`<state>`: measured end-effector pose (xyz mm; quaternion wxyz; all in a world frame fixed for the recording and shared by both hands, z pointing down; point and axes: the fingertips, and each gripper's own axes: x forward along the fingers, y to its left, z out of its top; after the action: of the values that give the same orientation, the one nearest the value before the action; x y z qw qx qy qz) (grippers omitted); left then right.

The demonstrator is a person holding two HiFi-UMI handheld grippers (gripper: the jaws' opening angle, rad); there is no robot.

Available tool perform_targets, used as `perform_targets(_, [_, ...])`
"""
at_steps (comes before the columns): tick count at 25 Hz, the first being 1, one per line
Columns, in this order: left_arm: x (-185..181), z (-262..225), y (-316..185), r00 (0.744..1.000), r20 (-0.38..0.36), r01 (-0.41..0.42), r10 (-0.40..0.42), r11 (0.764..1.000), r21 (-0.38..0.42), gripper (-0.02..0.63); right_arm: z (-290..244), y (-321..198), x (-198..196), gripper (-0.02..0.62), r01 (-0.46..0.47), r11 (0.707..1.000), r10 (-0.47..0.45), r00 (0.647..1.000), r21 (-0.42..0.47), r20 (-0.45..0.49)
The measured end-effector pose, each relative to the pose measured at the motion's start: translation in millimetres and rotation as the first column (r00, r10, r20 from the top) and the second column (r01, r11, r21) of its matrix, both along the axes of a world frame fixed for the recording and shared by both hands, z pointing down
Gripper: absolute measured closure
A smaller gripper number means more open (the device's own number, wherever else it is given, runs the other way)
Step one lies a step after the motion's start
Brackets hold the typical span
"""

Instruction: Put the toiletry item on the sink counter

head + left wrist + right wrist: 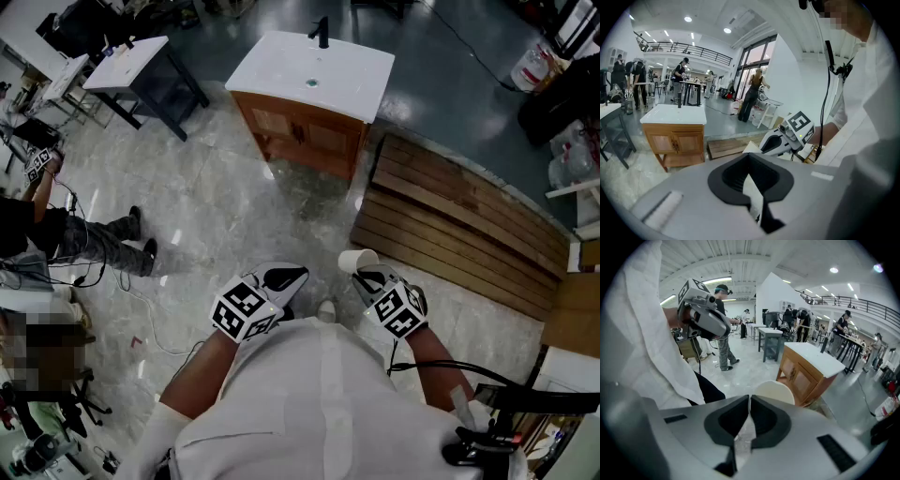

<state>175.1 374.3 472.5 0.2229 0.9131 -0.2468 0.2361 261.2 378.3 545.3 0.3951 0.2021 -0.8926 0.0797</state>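
The right gripper [362,274] is clenched on the rim of a cream cup [357,260], held in the air close to the person's chest; what the cup holds cannot be seen. The left gripper [286,279] has its jaws pressed together on nothing. The white sink counter [272,67], with a black tap [322,32], stands well apart on its wooden cabinet [298,137].

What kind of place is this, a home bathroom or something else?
Probably a big open workshop hall: a freestanding sink cabinet on bare floor, a work table, and a mezzanine railing above.
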Motion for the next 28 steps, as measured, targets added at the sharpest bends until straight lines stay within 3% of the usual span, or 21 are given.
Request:
perform_targets(11, [-76.7, 9.3, -89.3, 0.999, -0.05, 0.02, -0.019, 1.0, 0.023, 0.6, 5.0, -84.5, -73.9, 0.58, 0.03, 0.999, -0.03, 0.998, 0.015, -0.054])
perform_targets(21, [-173.4, -8.5, -210.4, 0.995, -0.095, -0.007, 0.012, 0.998, 0.062, 0.6, -14.1, -230.3, -167.0, 0.58, 0.092, 0.995, -0.085, 0.986, 0.049, -0.141])
perform_targets(28, [-237.8, -7.5, -285.5, 0.995, -0.095, 0.043, -0.037, 0.997, 0.06, 0.6, -25.0, -343.2, -216.9, 0.58, 0.154, 0.986, -0.139, 0.973, 0.07, -0.184])
